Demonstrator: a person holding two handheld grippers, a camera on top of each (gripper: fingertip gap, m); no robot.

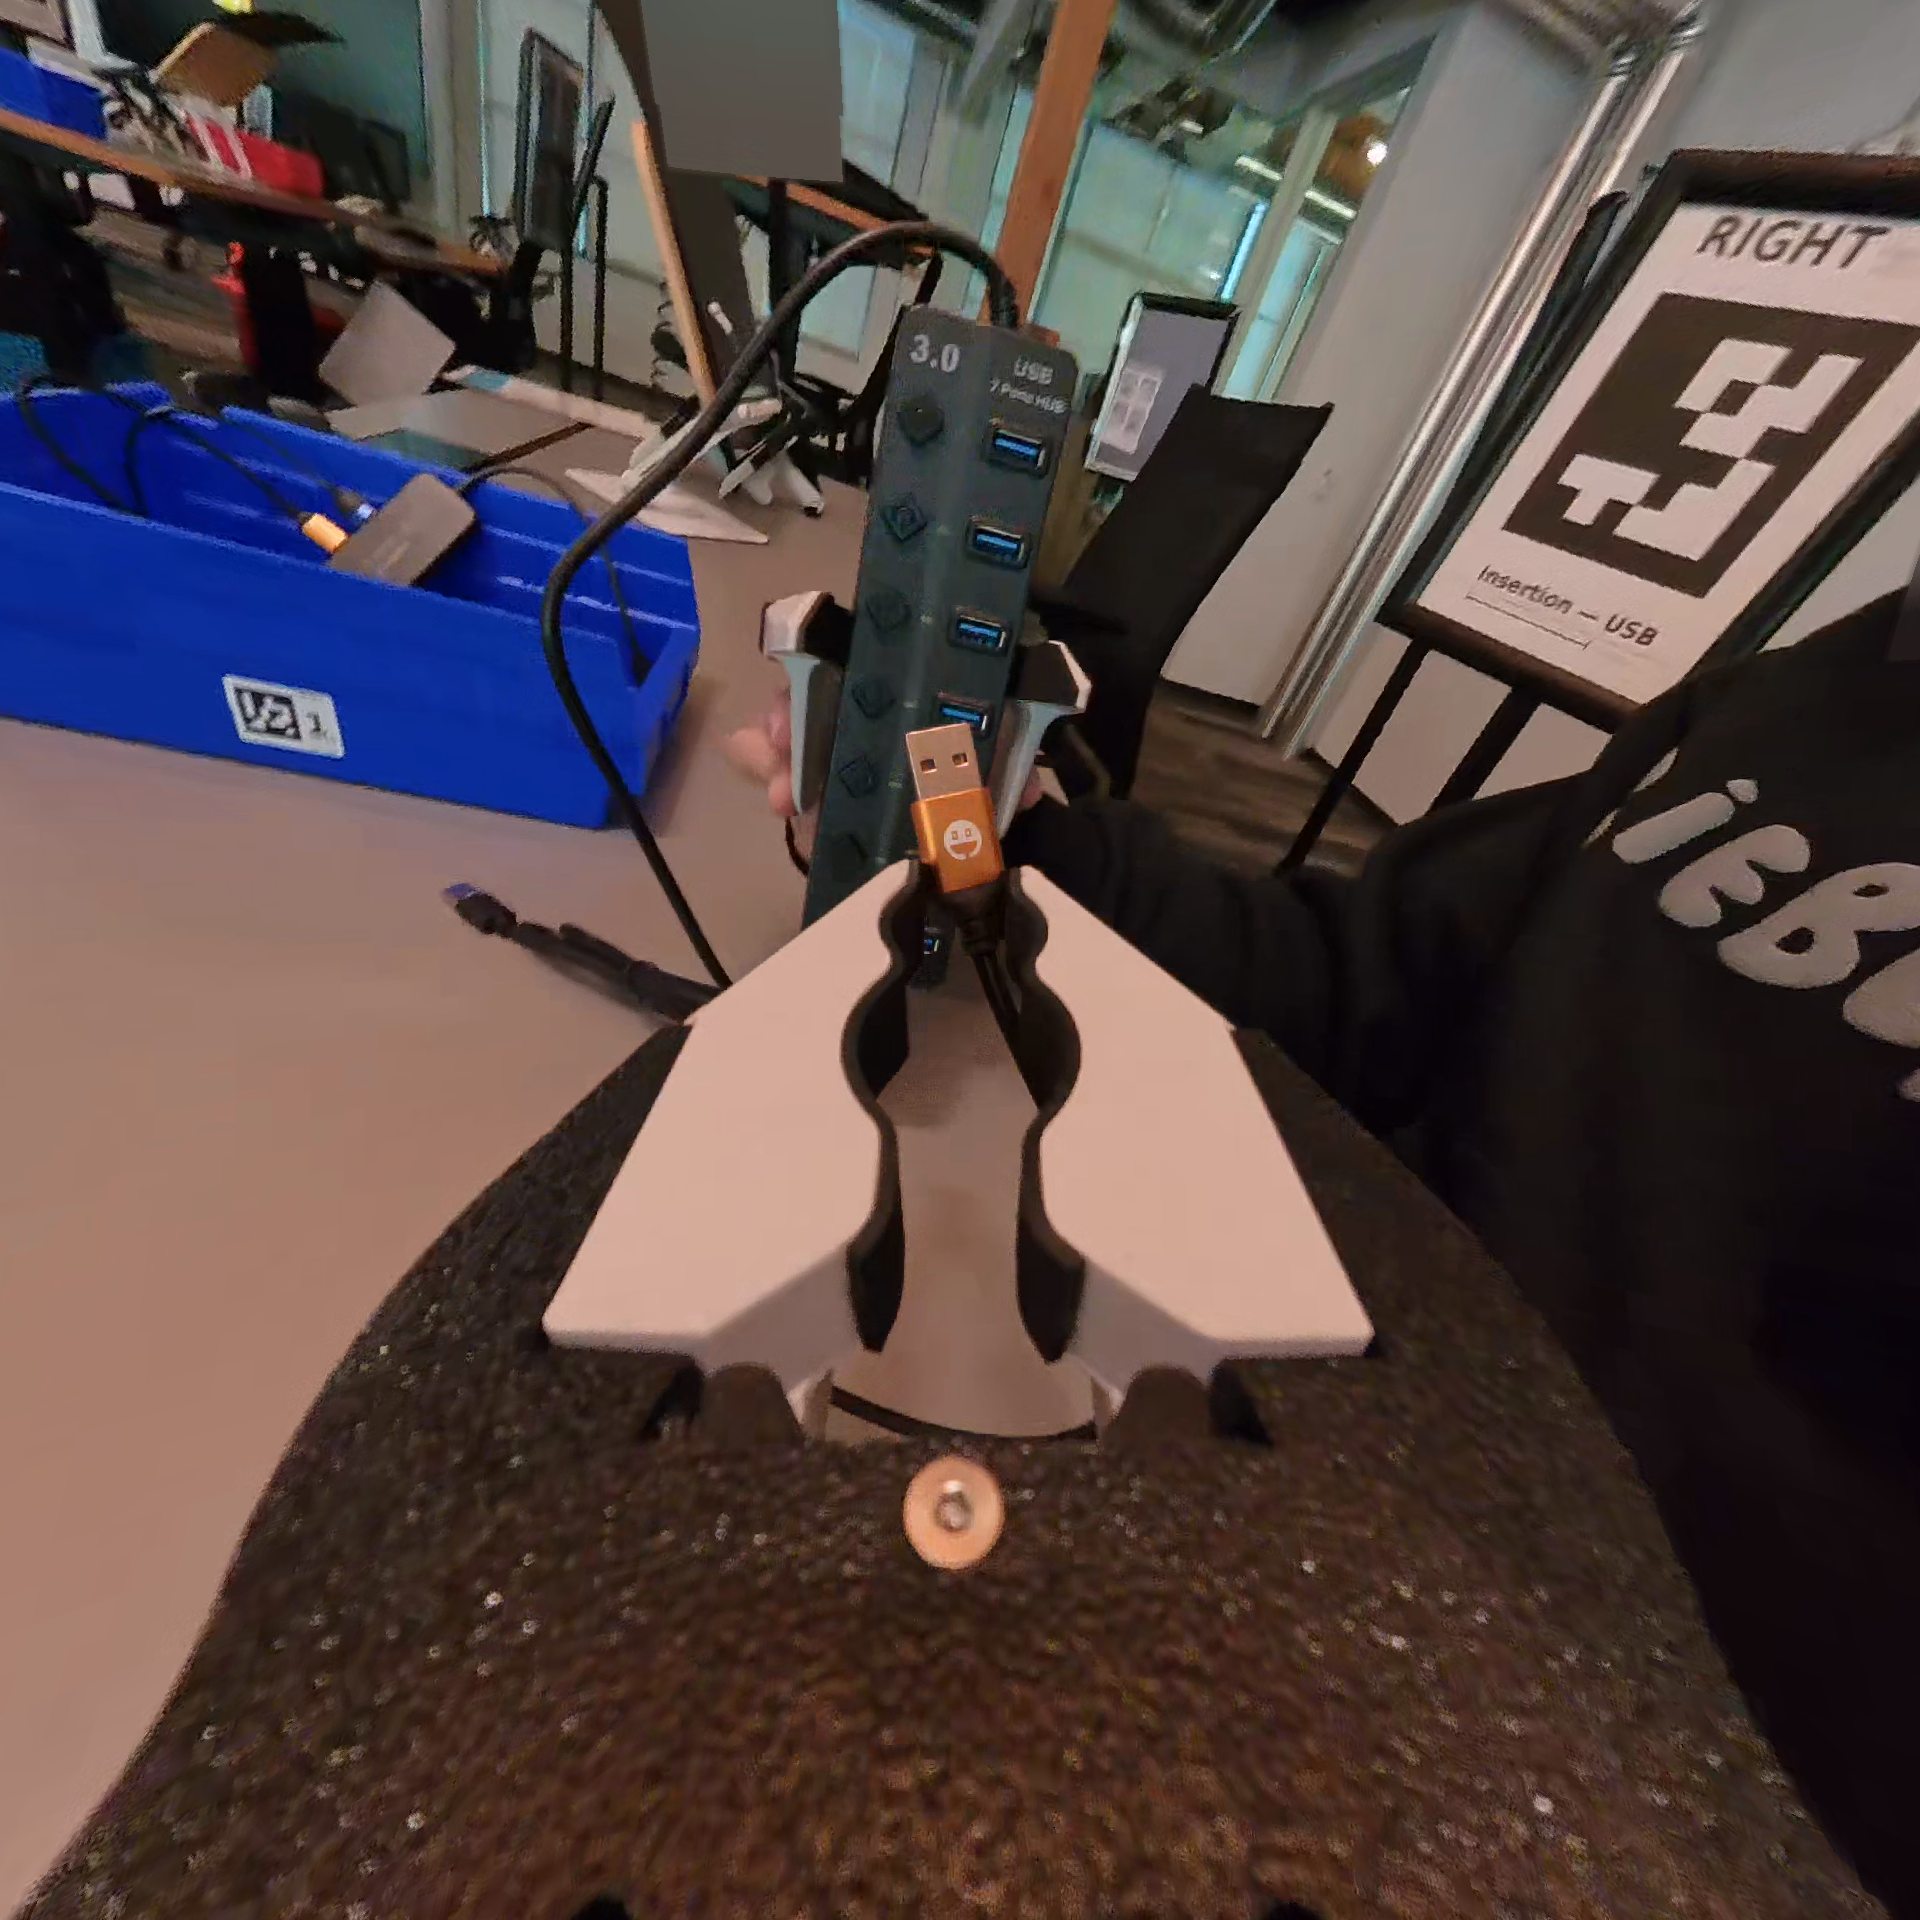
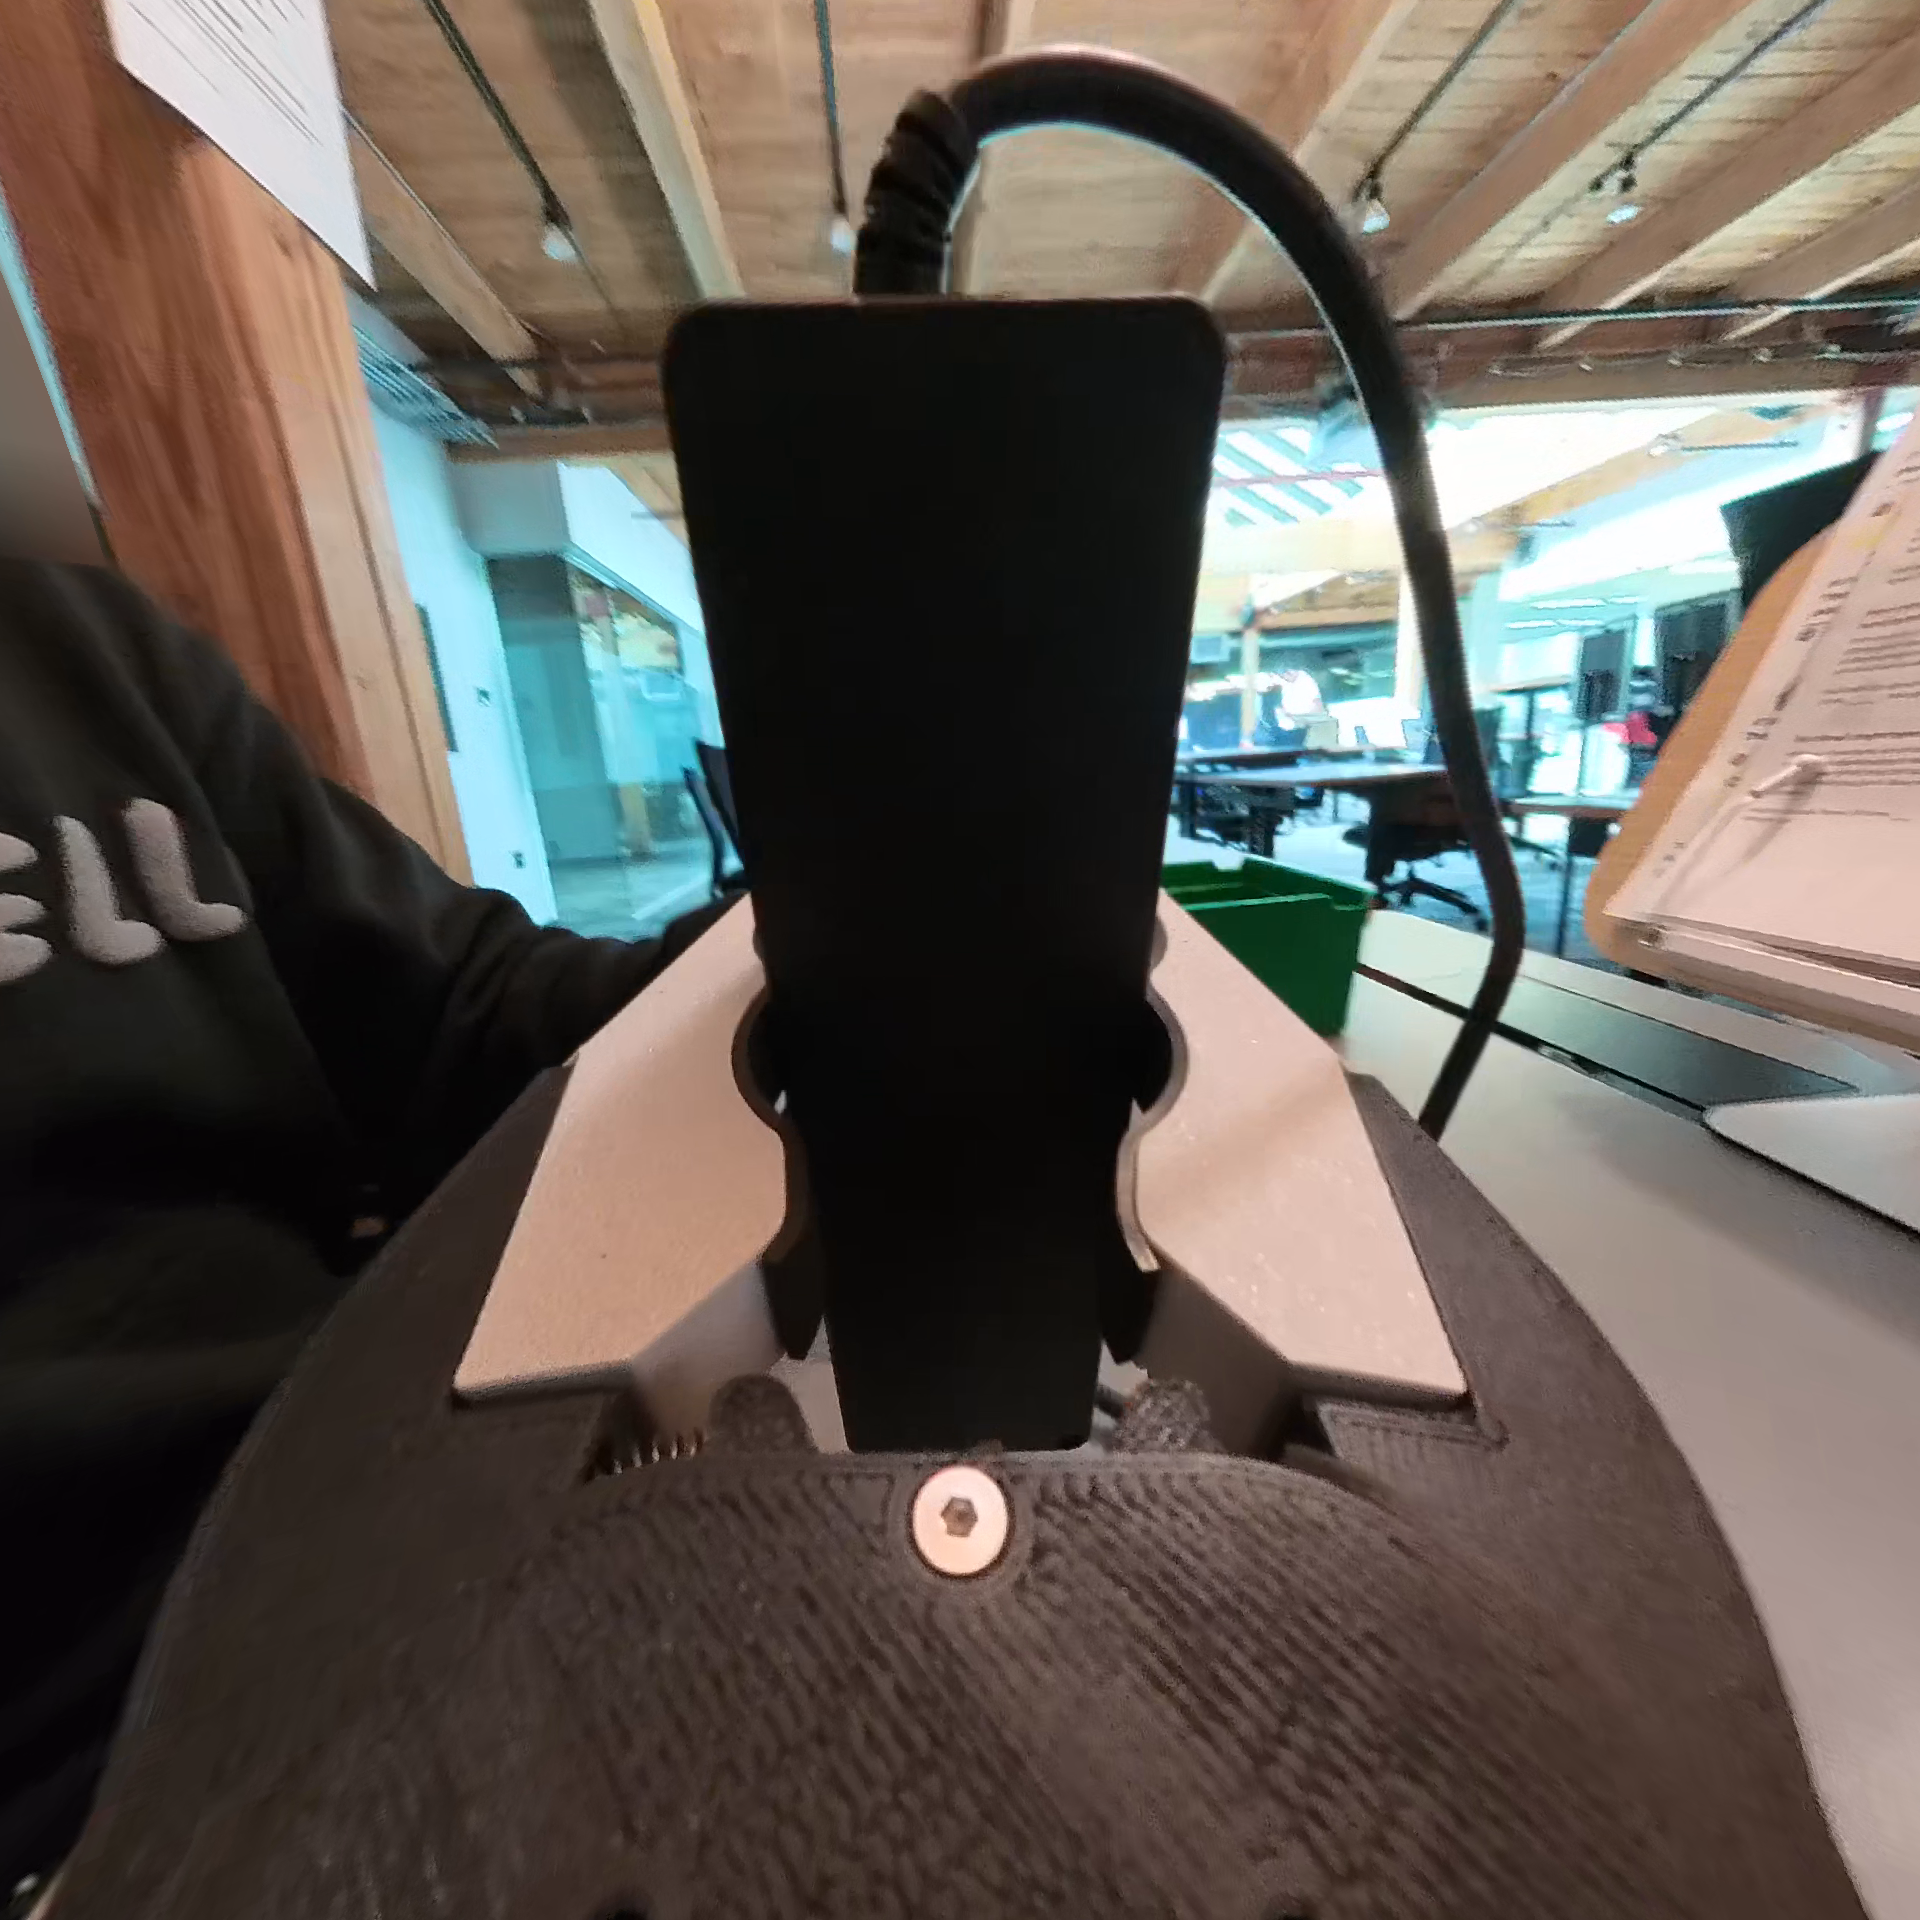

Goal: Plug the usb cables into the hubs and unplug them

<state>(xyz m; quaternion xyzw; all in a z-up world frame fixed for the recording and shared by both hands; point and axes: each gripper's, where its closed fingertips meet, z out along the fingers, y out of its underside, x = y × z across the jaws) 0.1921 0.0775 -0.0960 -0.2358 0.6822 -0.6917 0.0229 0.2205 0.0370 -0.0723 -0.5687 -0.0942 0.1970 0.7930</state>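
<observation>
Your tabletop (image 1: 260, 1039) carries one blue bin (image 1: 343, 623) toward its far left edge, and in that bin lies a second, smaller hub (image 1: 410, 540) with an orange plug in it. One more loose cable end (image 1: 488, 912) lies flat on the tabletop between the bin and your left gripper.

Your right gripper (image 2: 956, 1091) points up and away from you, holding the long dark hub (image 1: 940, 623) upright above the tabletop. Its jaws are pinched on the hub's two long edges, about halfway down its length. From the right wrist view you see only the hub's plain black back; its own black cord (image 2: 1392, 436) leaves the top end and arcs down to the tabletop on the right. Four blue ports are clear in the left wrist view, in one column beside a column of buttons; lower ones are hidden.

Your left gripper (image 1: 961, 904) points at the hub's port face. Its jaws are closed on the black cable just behind the single orange plug (image 1: 951, 821), whose metal tip points up, just in front of the lower ports and not inserted.
</observation>
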